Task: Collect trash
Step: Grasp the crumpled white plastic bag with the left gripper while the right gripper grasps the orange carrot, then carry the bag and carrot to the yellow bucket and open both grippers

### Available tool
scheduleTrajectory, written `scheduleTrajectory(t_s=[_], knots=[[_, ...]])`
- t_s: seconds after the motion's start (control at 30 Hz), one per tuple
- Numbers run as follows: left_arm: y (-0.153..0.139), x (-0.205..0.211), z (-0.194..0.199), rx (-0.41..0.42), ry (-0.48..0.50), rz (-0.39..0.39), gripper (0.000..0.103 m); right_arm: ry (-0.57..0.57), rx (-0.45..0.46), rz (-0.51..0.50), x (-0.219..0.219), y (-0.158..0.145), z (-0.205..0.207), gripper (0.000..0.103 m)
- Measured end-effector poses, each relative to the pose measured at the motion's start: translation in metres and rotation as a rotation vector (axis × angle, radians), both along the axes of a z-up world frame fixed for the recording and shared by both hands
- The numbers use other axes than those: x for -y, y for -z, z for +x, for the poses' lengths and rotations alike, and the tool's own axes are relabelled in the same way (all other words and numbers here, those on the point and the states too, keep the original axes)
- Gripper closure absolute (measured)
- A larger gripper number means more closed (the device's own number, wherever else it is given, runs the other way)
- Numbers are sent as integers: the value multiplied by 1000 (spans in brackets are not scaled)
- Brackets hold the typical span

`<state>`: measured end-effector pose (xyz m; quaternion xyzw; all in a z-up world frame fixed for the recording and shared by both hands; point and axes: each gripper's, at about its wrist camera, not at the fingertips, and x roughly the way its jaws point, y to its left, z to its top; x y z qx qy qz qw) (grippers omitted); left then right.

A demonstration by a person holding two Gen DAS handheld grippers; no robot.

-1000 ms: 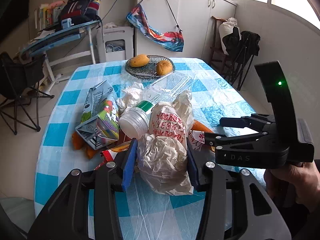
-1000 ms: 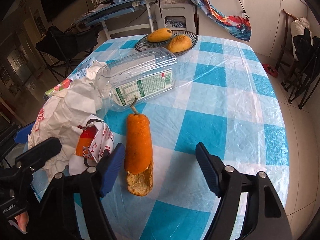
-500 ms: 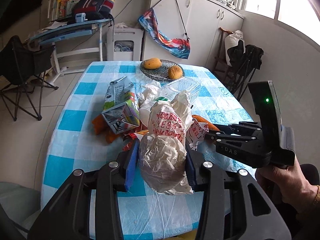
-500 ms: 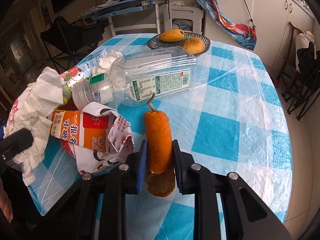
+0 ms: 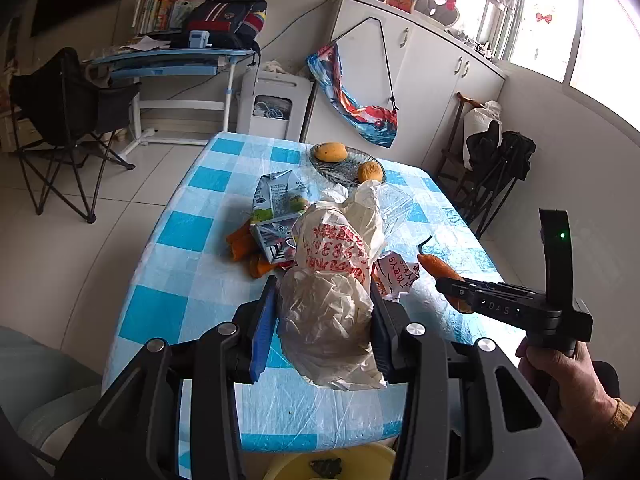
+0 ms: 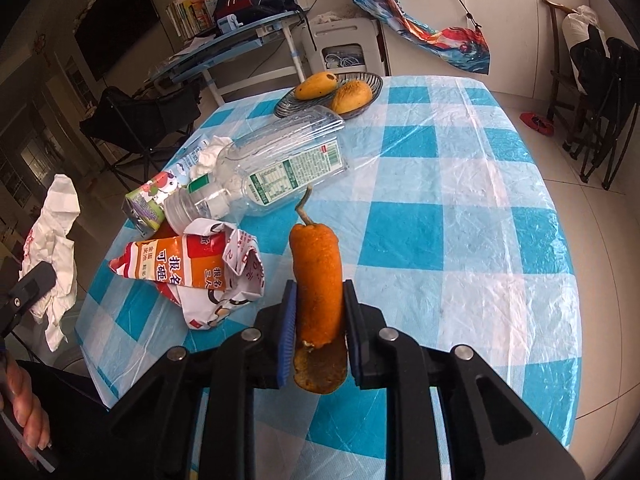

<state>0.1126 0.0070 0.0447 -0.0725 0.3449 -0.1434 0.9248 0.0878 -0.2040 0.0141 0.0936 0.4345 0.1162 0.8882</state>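
My right gripper [image 6: 318, 338] is clamped on the mushy half-eaten orange fruit [image 6: 316, 284], lifted over the table's near edge; left gripper [image 5: 322, 332] pinches the light crumpled white plastic bag [image 5: 328, 312].

In the left wrist view the white plastic bag [image 5: 326, 312] hid most of the clear bottle [image 5: 394, 204] toward the tabletop's far edge, and the orange scraps [image 5: 244, 246] showed only in part behind the crushed carton [image 5: 276, 216]. A yellow bowl [image 5: 332, 466] was cut off by the bottom edge below the table's near edge; its dark contents were too small to tell. In the right wrist view, the carton [image 6: 150, 202] lay half hidden behind the bottle [image 6: 280, 164].
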Motion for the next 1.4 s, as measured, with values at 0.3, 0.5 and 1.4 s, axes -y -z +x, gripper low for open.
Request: scheduleTrajectory(t_s=[0.3, 0.5, 1.4], knots=[[4, -7, -21, -12, -22, -6, 64, -41, 38, 34, -8, -16, -26, 80], [9, -3, -34, -14, -18, 22, 63, -72, 38, 60, -14, -15, -47, 80], [21, 8, -83, -34, 20, 56, 63, -246, -89, 124, -70, 15, -153, 77]])
